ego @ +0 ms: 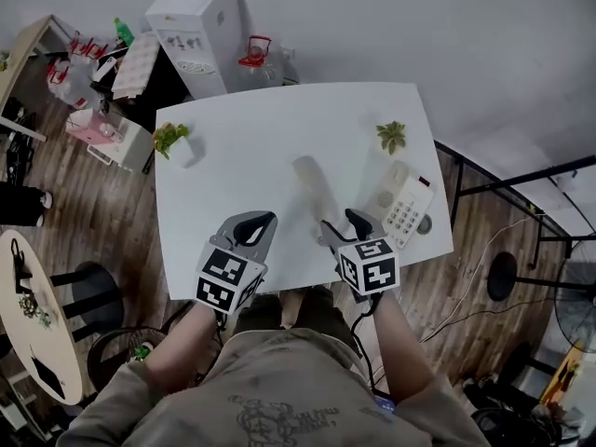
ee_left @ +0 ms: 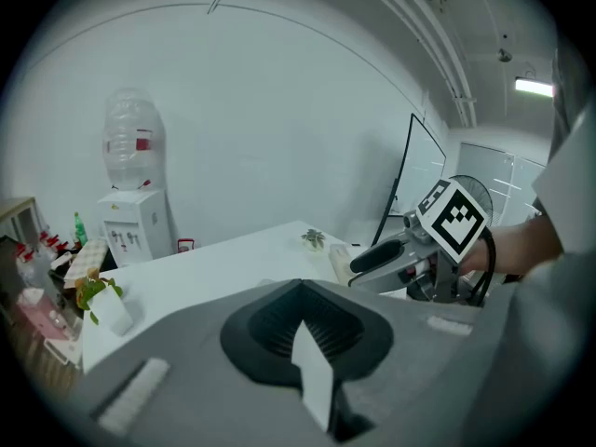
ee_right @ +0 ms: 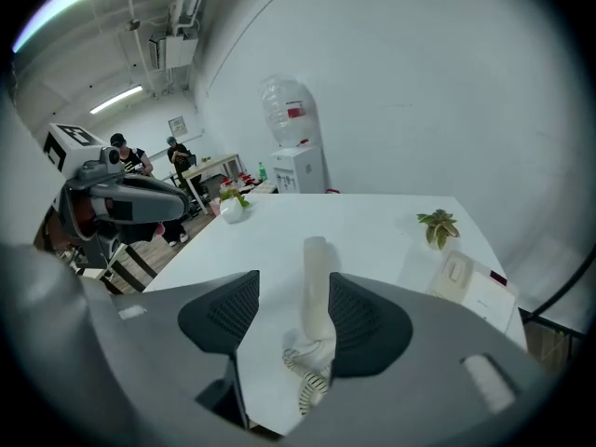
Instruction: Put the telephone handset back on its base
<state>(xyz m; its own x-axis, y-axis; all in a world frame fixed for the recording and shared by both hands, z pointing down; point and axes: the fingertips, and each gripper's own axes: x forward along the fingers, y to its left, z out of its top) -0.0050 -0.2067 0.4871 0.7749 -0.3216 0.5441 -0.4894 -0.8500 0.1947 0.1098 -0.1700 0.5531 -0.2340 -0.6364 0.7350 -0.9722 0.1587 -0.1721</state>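
Observation:
The cream telephone handset [ego: 313,182] lies flat on the white table [ego: 242,147], with its coiled cord [ee_right: 311,376] bunched at its near end. The phone base [ego: 403,207] with its keypad sits to the right near the table's edge. My right gripper [ego: 337,228] is open at the handset's near end; in the right gripper view the handset [ee_right: 317,282] runs away from the gap between the two jaws, and the base [ee_right: 468,283] is further right. My left gripper [ego: 253,227] hovers over the table's front edge, left of the handset, shut and holding nothing.
A small potted plant [ego: 170,139] stands at the table's far left corner and another plant [ego: 391,136] just behind the base. A water dispenser [ego: 199,33] stands beyond the table. A black metal frame [ego: 521,180] is to the right. People stand far off in the right gripper view.

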